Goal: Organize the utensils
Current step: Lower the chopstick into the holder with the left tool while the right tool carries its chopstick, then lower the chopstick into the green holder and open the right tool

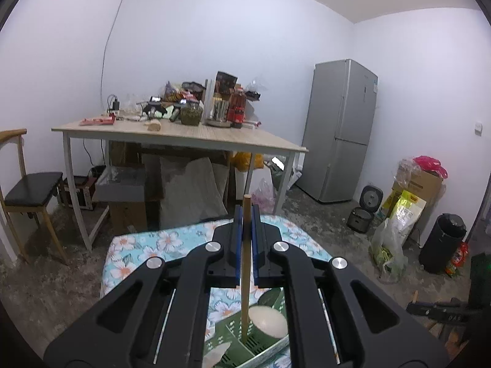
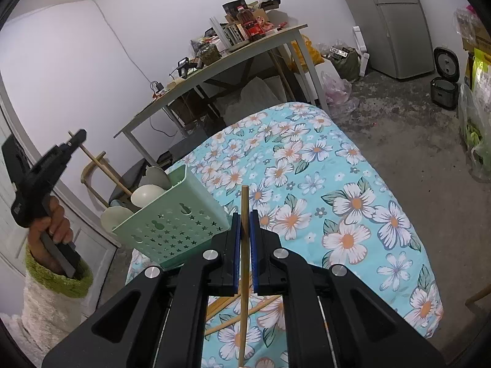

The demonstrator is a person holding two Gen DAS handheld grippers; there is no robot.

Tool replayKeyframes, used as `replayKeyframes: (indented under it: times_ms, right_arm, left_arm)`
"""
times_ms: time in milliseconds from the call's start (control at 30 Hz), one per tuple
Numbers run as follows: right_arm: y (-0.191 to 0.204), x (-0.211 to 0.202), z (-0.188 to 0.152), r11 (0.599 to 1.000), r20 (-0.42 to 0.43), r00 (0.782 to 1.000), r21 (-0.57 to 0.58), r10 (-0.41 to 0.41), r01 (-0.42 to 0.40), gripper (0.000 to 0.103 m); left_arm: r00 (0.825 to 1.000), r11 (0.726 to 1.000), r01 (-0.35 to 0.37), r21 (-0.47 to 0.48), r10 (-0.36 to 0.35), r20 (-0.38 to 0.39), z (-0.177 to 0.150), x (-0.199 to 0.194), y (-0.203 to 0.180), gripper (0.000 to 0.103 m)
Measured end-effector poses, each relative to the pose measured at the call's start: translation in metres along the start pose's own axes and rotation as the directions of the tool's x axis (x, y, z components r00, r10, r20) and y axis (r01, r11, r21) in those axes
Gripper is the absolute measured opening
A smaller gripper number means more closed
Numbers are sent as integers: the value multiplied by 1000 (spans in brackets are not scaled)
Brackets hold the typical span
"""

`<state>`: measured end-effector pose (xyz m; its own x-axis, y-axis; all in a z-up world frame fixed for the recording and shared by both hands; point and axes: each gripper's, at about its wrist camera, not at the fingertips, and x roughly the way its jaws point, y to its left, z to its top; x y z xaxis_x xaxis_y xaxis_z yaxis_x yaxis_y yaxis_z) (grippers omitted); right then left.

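- L gripper (image 1: 246,214): black linkage, blue pads, clenched on a thin wooden chopstick (image 1: 245,263). Stick stands upright; its lower end sits inside the mint-green perforated plastic basket (image 1: 245,345).
- Basket contents: pale cream spoons w/ round bowls (image 1: 267,320); from R wrist cam I count abt three spoons (image 2: 147,194).
- From R wrist cam the basket (image 2: 175,217) is tilted, star and gourd cut-outs on its wall; the hand (image 2: 50,222) holding the L gripper (image 2: 75,139) has a green fuzzy cuff.
- R gripper (image 2: 244,224): same build, pads clenched on a second wooden chopstick (image 2: 244,276), held just beside the basket.
- More loose wooden chopsticks (image 2: 242,314) lie crossed on the cloth under the R gripper.
- Writing: none I can read; labels on the far table too small.
- Surface: turquoise floral tablecloth (image 2: 353,202), white-orange flowers.
- Room: white walls, rough grey concrete floor (image 1: 331,211).
- Light-wood table w/ white metal legs (image 1: 172,136), cluttered w/ jars, bottles, packets.
- Silver two-door fridge (image 1: 343,128) in corner.
- Wooden chair w/ black seat (image 1: 32,188).
- Rice cooker (image 1: 360,219), black bin (image 1: 443,242), bags by wall.
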<state>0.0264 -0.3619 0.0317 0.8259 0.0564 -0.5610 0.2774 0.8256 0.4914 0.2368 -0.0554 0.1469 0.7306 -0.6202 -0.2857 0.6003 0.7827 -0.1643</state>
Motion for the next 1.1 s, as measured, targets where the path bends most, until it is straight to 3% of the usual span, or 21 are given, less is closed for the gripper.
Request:
replayKeyframes:
  times_ms: [167, 233, 367, 600, 833, 1100]
  right_arm:
    - [8, -5, 4, 1000, 11, 1000, -26, 8, -7, 6]
    - [13, -7, 8, 999, 18, 1000, -42, 16, -15, 6]
    - [31, -14, 21, 995, 42, 998, -97, 38, -34, 6]
    - [79, -33, 60, 968, 105, 980, -204, 170, -146, 6]
    - [151, -48, 98, 894, 159, 923, -351, 351, -279, 6]
    - [223, -26, 109, 798, 156, 895, -534, 418, -280, 6]
  left_arm:
    - [999, 1000, 3, -18, -3, -47, -16, 4, 7, 7]
    - [999, 1000, -3, -25, 2, -47, -21, 1, 10, 16]
    - [999, 999, -13, -43, 12, -37, -26, -8, 17, 19]
    - [1000, 996, -31, -84, 31, -6, -37, -42, 32, 20]
    - [997, 991, -70, -118, 65, -48, -69, -78, 50, 21]
    - [985, 988, -97, -117, 78, -153, -116, -97, 64, 21]
